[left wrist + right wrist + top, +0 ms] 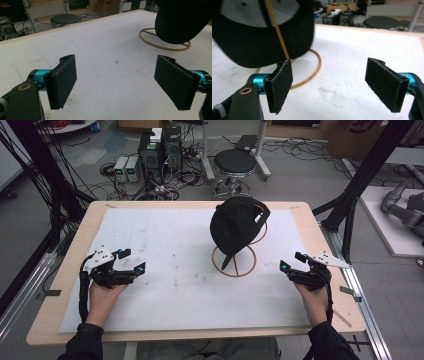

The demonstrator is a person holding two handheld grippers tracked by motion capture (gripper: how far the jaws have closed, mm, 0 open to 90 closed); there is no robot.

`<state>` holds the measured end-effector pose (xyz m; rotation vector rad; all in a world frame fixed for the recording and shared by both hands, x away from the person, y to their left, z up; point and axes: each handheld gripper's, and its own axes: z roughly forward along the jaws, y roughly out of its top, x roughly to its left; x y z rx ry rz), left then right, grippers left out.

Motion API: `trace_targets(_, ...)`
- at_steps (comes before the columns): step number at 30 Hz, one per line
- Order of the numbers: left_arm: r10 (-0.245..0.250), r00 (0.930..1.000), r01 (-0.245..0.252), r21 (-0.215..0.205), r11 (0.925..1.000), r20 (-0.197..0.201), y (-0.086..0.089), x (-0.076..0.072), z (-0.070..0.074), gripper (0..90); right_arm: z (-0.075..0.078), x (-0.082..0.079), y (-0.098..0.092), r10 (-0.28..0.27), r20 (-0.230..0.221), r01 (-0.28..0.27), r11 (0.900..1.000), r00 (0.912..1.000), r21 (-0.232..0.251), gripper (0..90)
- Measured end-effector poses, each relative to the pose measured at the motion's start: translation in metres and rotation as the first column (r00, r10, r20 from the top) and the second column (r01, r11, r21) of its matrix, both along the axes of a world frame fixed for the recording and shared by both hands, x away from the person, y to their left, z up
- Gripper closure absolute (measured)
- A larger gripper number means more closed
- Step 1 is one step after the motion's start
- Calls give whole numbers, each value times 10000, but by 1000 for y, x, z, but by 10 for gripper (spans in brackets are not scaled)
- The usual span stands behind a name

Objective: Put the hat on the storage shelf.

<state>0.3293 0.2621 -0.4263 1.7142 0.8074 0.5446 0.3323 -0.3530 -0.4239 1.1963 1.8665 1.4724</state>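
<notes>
1. The right gripper [292, 263] hangs low over the white mat [150, 285] near the table's right edge, its jaws spread wide with nothing between them. In the right gripper view the two black pads [384, 82] frame bare mat.
2. The left gripper [132, 261] sits near the mat's left side, likewise released and empty; its pads [63, 80] stand well apart over bare mat.
3. The black cap [236, 222] rests on a thin wooden ring stand [234, 261] at the centre-right of the mat, toward the far edge. Its crown tilts, and a narrow dark part hangs down toward the person, over the stand's base ring.
4. From the right gripper, the cap lies forward and to its left, near; in the right gripper view the cap [262, 32] looms above the left jaw, with the stand's upright [278, 32] showing against its underside.
5. From the left gripper, the cap [182, 20] lies well apart, forward and to the right.
6. Judged from this, the right hand is the nearer one, and a reach would go forward and inward toward the cap's lower edge.
</notes>
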Motion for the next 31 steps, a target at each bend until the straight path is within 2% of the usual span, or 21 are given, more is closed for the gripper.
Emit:
trace_targets(4, -53, 10000, 53, 21, 10000, 17, -3, 0, 0, 182, -3, 1, -4, -172, -134, 174, 9998, 9998, 140, 208)
trace_targets(7, -104, 9999, 103, 122, 9999, 23, -4, 0, 0, 182, -7, 1, -5, -195, -214, 194, 9998, 9996, -80, 208)
trace_targets(13, -85, 10000, 85, 225, 9997, 4, -7, 0, -1, 182, -7, 0, -2, -187, -95, 185, 9994, 9998, -288, 209)
trace_targets(20, -76, 10000, 77, 418, 9991, -37, -7, -1, -1, 182, -7, 2, -1, -134, -72, 132, 9995, 9999, -291, 209)
trace_targets(31, -25, 10000, 28, 379, 9993, -87, -7, -1, -2, 182, -7, 2, 0, -97, -90, 93, 9994, 9999, -345, 209)
